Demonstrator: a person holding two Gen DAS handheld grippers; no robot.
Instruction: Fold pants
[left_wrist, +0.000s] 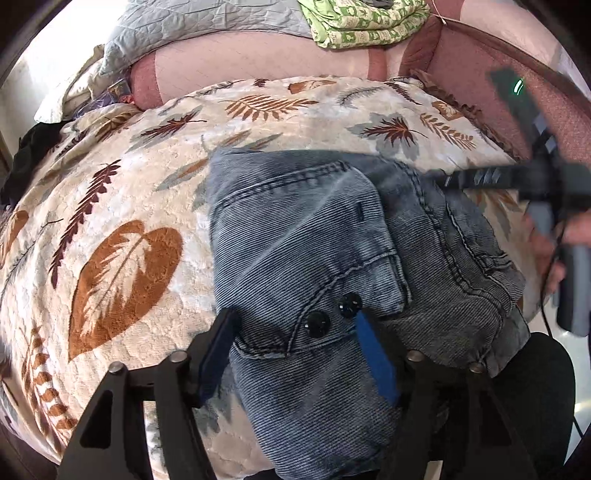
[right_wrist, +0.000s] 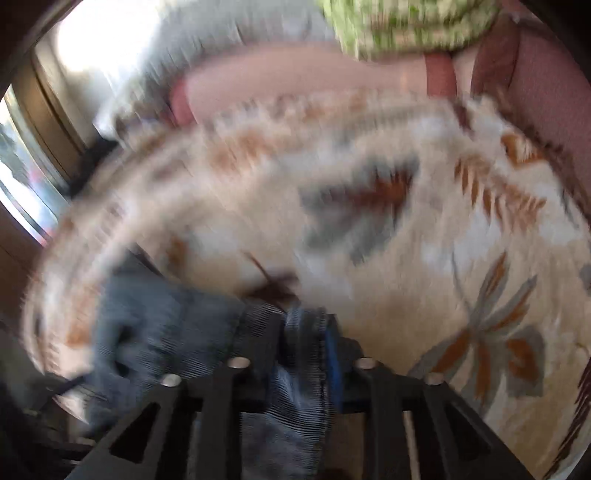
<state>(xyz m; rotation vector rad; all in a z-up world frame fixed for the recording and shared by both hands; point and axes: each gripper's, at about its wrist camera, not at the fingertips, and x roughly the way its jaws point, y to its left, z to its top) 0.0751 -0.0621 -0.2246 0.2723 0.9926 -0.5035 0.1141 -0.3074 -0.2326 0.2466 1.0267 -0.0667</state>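
Pants (left_wrist: 317, 236) on leaf-print blanket (left_wrist: 122, 229), between left claw (left_wrist: 295, 332) fingers, right claw (right_wrist: 306, 332) pinching fold.

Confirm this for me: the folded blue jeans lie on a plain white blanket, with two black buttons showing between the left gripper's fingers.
Not quite. The blanket is not plain white: the left wrist view shows it cream with a brown and grey leaf print. The rest stands: the folded blue jeans lie on it, and two black buttons show between the left gripper's fingers.

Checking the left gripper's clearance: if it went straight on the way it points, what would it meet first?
Probably the pants: the left gripper straddles the denim by the two black buttons.
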